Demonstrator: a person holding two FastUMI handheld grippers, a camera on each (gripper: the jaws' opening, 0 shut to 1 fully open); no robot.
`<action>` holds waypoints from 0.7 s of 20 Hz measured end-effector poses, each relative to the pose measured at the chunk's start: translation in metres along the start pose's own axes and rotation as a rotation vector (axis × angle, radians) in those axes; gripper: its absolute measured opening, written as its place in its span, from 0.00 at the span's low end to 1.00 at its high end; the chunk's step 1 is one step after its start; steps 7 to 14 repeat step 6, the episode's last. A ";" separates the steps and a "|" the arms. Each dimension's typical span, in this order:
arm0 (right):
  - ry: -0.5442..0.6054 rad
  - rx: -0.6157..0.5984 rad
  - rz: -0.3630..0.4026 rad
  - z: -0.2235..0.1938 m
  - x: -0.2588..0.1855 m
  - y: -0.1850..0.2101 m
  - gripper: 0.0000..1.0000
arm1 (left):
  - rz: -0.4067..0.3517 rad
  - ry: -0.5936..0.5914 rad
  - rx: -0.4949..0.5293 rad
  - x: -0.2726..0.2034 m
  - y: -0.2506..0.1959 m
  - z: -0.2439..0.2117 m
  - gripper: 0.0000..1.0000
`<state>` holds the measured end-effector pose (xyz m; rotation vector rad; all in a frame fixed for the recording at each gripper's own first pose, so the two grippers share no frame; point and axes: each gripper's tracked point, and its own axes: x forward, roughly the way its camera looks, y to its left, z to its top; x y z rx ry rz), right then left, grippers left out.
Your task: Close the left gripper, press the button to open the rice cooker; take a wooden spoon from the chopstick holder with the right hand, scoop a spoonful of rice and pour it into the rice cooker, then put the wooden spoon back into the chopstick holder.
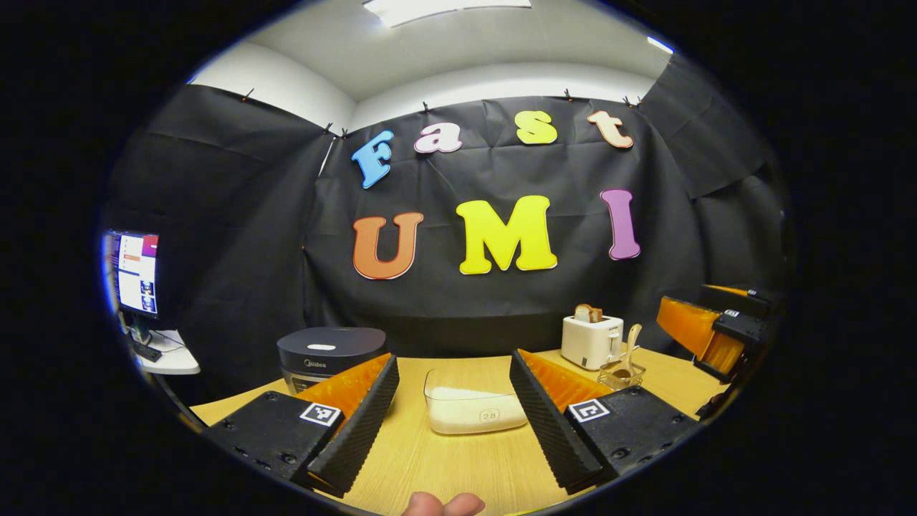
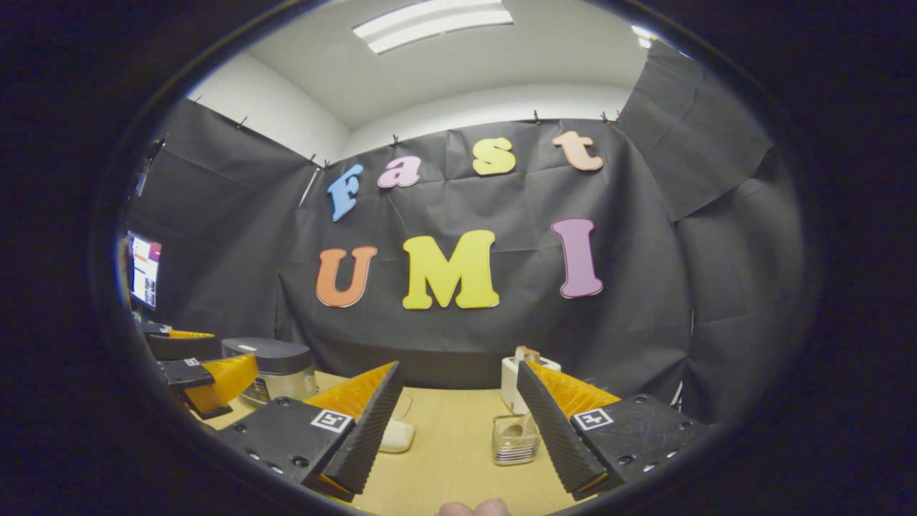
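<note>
Rice cooker (image 1: 331,356) dark grey; toaster (image 1: 591,341) white; table (image 1: 458,459) light wood grain; rice (image 1: 473,412) white.

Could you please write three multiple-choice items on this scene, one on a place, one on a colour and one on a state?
1. Where does the wooden spoon stand?
A. In the chopstick holder beside the toaster
B. In the rice container
C. On the rice cooker's lid

2. What colour is the toaster?
A. Red
B. White
C. Green

3. How is the rice cooker?
A. Lid raised
B. Lid shut
C. Tipped on its side

Answers:
1 A: the spoon's bowl rises from the clear holder right of the toaster in the left gripper view.
2 B: its body is white, with toast showing on top.
3 B: the dark lid lies flat on the body, while the left gripper and right gripper hang open over the table, apart from it and from the rice container.
</note>
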<state>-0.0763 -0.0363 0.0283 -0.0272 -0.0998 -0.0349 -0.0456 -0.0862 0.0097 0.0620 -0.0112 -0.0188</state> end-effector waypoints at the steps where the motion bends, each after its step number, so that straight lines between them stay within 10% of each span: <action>1: -0.001 -0.002 -0.004 0.002 -0.002 0.003 0.96 | 0.009 -0.005 -0.003 0.001 0.002 0.000 0.99; 14: 0.002 -0.005 -0.012 0.000 -0.014 0.017 0.96 | 0.011 -0.003 -0.002 0.001 0.007 0.000 0.99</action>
